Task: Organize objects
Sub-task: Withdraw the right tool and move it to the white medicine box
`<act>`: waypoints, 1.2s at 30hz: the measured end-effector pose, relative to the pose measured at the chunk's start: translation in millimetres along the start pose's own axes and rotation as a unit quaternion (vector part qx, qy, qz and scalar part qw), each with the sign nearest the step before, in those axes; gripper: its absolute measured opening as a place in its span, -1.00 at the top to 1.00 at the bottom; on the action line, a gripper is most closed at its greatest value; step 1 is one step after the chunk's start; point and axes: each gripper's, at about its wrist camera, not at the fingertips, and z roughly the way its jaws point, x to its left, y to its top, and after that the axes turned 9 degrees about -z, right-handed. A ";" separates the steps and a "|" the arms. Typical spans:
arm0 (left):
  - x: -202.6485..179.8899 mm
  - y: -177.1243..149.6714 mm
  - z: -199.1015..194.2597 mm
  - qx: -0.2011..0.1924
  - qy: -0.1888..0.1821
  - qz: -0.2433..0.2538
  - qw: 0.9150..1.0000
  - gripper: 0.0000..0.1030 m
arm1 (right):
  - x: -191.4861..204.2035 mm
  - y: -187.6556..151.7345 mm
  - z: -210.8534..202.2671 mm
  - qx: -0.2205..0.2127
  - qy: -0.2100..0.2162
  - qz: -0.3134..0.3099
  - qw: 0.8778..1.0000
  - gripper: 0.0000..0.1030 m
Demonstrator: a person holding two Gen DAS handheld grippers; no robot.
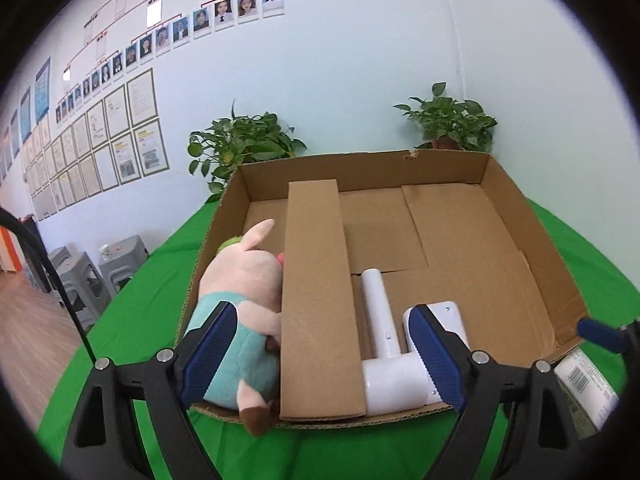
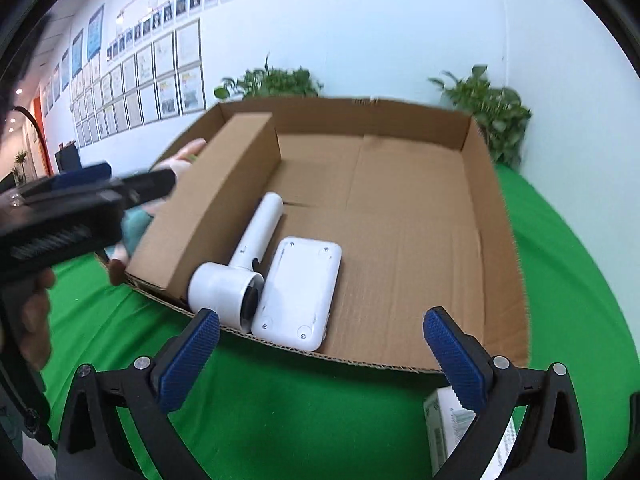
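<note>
Pale wall (image 1: 340,80) hung with framed papers (image 1: 120,136), two potted plants (image 1: 240,144), grey stools (image 1: 120,264), wood floor (image 1: 28,320).

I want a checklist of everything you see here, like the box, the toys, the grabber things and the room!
Surface: green cloth covers the table.
Job's things: open cardboard box with a cardboard divider. A plush pig lies left of the divider; a white hair dryer and a flat white device lie side by side to its right.
Clutter: a small printed carton on the cloth outside the box, near its front edge.
Grippers: left gripper and right gripper both have jaws wide open, holding nothing.
Cables: a black cable at the left.
Surroundings: two potted plants, wall of photos and framed papers, grey stools.
</note>
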 end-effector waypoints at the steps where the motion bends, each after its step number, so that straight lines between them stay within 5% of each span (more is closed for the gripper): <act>1: -0.2 -1.9 0.5 0.000 0.000 -0.004 1.000 -0.71 | -4.7 -6.3 -19.6 -0.008 -0.004 0.000 1.000 -0.99; 9: 6.1 -11.0 -4.8 0.015 0.000 -0.021 1.000 -0.71 | -22.7 -6.9 -82.7 -0.074 -0.029 0.021 0.997 -0.98; 11: 6.2 -12.8 -5.3 0.017 0.002 -0.024 1.000 -0.68 | -24.9 -3.6 -79.4 -0.073 -0.029 0.024 0.997 -0.79; 12: 6.0 -13.7 -5.8 0.017 0.002 -0.024 1.000 -0.65 | -25.2 -2.9 -78.5 -0.070 -0.028 0.023 0.997 -0.43; 13: 5.8 -14.5 -6.6 0.017 -0.001 -0.025 1.000 -0.50 | -22.6 2.8 -67.1 -0.060 -0.026 0.021 0.998 0.00; 15: 4.7 -15.5 -9.6 0.013 -0.016 -0.025 0.999 0.64 | -22.9 1.7 -65.1 -0.050 -0.024 0.019 0.998 0.45; 16: 2.8 -15.8 -9.7 0.015 -0.017 -0.020 1.000 0.80 | -23.3 0.4 -64.4 -0.051 -0.024 0.020 0.998 0.47; 18: 1.8 -16.0 -11.5 0.010 -0.021 -0.019 1.000 0.81 | -23.5 0.3 -63.1 -0.055 -0.021 0.023 0.998 0.47; 19: 1.8 -15.9 -13.4 0.004 -0.025 -0.023 0.999 0.77 | -23.7 0.4 -63.8 -0.060 -0.021 0.024 0.998 0.40; 20: 1.8 -15.6 -14.3 0.000 -0.022 -0.027 0.999 0.39 | -23.6 0.7 -63.5 -0.061 -0.025 0.023 0.998 0.25; 21: 2.2 -15.0 -14.4 0.001 -0.018 -0.032 0.999 0.00 | -24.7 0.3 -64.7 -0.063 -0.027 0.023 0.997 -0.38; 22: 3.9 -14.3 -14.9 0.000 -0.019 -0.041 0.999 -0.79 | -26.4 -0.5 -65.5 -0.073 -0.025 0.026 0.997 -1.00; 23: 5.9 -14.5 -16.0 -0.004 -0.021 -0.050 0.999 -0.95 | -28.3 -2.7 -69.0 -0.089 -0.027 0.032 0.995 -0.98; 36: -0.5 -15.1 -17.3 -0.006 -0.004 -0.030 1.000 -0.95 | -43.3 -15.9 -85.8 -0.093 -0.021 0.040 0.995 -1.00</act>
